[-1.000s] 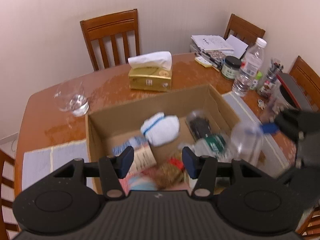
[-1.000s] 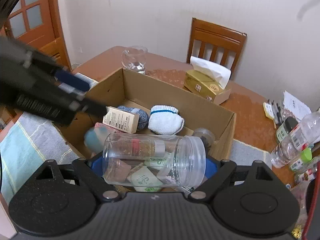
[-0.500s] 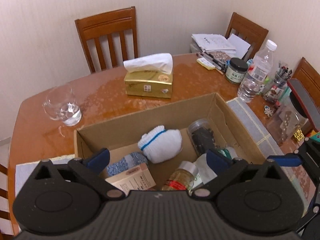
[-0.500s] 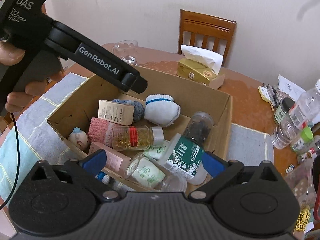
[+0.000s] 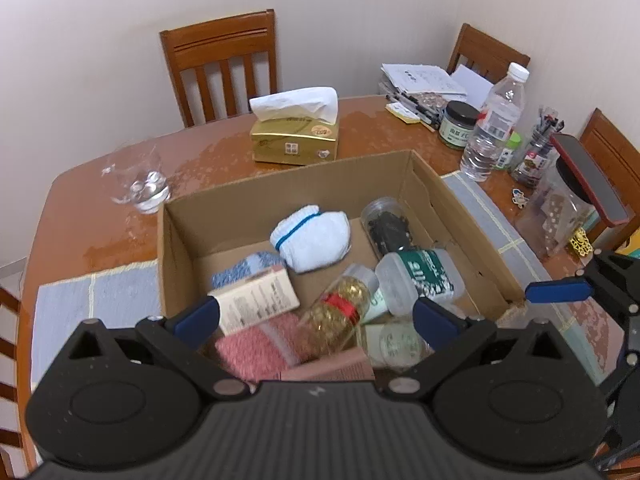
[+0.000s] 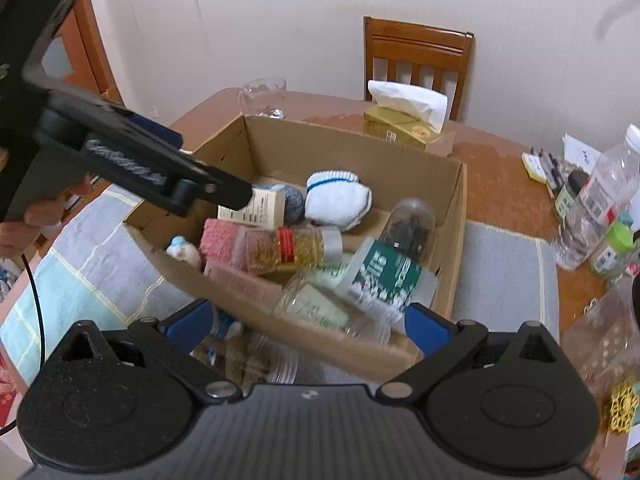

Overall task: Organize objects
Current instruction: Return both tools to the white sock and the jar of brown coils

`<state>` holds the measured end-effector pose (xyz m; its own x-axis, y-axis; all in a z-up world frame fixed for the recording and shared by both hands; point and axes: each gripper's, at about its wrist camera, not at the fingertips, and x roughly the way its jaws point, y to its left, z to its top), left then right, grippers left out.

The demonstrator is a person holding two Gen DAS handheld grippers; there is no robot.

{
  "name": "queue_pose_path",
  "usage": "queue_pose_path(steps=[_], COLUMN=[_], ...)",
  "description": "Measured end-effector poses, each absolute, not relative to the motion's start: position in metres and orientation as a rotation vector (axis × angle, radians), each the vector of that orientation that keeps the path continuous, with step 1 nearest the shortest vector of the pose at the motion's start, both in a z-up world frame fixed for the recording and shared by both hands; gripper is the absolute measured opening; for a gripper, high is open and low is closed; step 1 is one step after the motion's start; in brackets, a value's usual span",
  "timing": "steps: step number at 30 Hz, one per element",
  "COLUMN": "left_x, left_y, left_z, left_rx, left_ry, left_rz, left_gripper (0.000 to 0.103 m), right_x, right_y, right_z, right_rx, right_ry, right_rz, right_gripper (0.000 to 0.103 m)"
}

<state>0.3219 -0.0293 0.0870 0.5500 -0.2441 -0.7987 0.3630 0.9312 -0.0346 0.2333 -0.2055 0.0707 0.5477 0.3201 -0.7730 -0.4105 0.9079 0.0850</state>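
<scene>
An open cardboard box (image 5: 256, 196) (image 6: 348, 148) sits mid-table. In it lie a white sock ball (image 5: 312, 236) (image 6: 338, 200), a blue knit ball (image 5: 248, 266), a cream carton (image 5: 260, 300) (image 6: 252, 206), a pink cloth (image 5: 248, 350) (image 6: 218, 240), a gold-filled jar (image 5: 340, 308) (image 6: 292, 248), a green-labelled jar (image 5: 424, 276) (image 6: 384, 272), a dark-filled jar (image 5: 386, 224) (image 6: 412, 224) and a clear jar (image 6: 316, 308). My left gripper (image 5: 316, 318) is open and empty over the box's near side. My right gripper (image 6: 308, 324) is open and empty at the box's near wall.
A gold tissue box (image 5: 296, 136), a glass (image 5: 140, 184), a water bottle (image 5: 496, 120), a dark-lidded jar (image 5: 460, 124), papers (image 5: 420, 80) and a large clear canister (image 5: 560, 208) stand around the box. Blue placemats (image 5: 96, 296) flank it. Chairs ring the table.
My right gripper let go of the clear jar, which now lies in the box, and opened wide. My left gripper opened wider and moved in low over the box.
</scene>
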Motion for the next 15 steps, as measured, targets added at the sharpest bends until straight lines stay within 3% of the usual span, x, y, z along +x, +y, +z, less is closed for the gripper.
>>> queue_pose_path(steps=[15], left_x=[0.253], left_y=[0.023], left_z=[0.064], left_rx=[0.016], left_ry=[0.926], left_rz=[-0.063], left_gripper=[0.102], right_x=[0.220], right_y=[-0.191], right_z=[0.034], right_rx=[0.005], right_ry=[1.005], right_rz=[0.509], right_gripper=[0.103])
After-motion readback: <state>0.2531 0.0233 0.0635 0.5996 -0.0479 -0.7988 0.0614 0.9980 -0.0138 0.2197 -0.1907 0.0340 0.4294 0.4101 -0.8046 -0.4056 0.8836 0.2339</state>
